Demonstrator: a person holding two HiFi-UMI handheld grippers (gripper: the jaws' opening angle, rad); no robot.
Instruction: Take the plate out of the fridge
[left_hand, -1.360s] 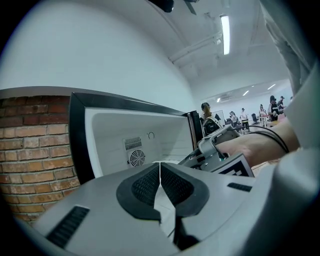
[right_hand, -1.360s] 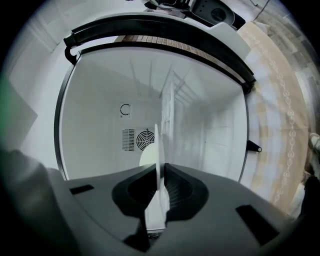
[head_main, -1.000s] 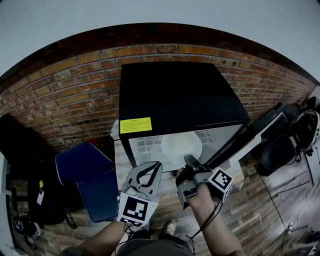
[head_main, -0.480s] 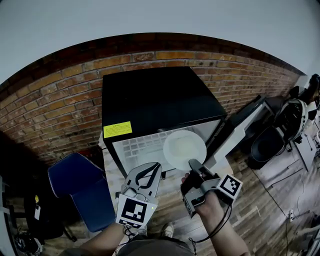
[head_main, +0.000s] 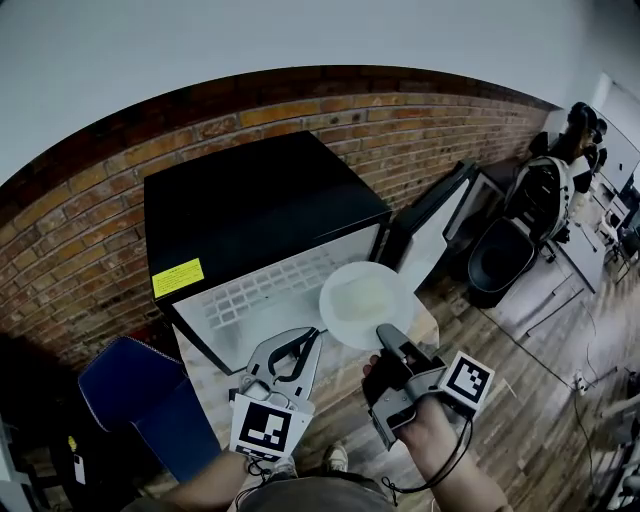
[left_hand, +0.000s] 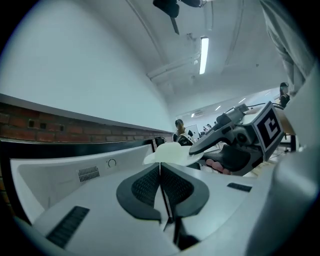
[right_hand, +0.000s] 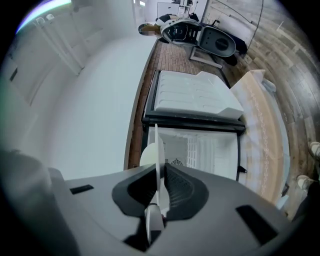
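A white plate (head_main: 365, 298) hangs in the air in front of the open black fridge (head_main: 250, 205), outside its white interior (head_main: 262, 290). My right gripper (head_main: 384, 338) is shut on the plate's near rim; in the right gripper view the plate (right_hand: 156, 145) stands edge-on between the pads. My left gripper (head_main: 308, 340) is to the left of the plate and holds nothing, and its pads (left_hand: 150, 185) are pressed together. From the left gripper view the plate (left_hand: 167, 152) and the right gripper (left_hand: 200, 148) show just ahead.
The fridge door (head_main: 440, 222) stands swung open to the right. A blue seat (head_main: 140, 400) is at lower left and a dark round chair (head_main: 505, 255) at right. A brick wall (head_main: 80, 210) runs behind. A beige cloth (right_hand: 265, 125) lies under the fridge front.
The plate has come out of the fridge interior, up and toward me, held in the right gripper. The left gripper has shifted slightly. The head view has swung, so the fridge now sits further left.
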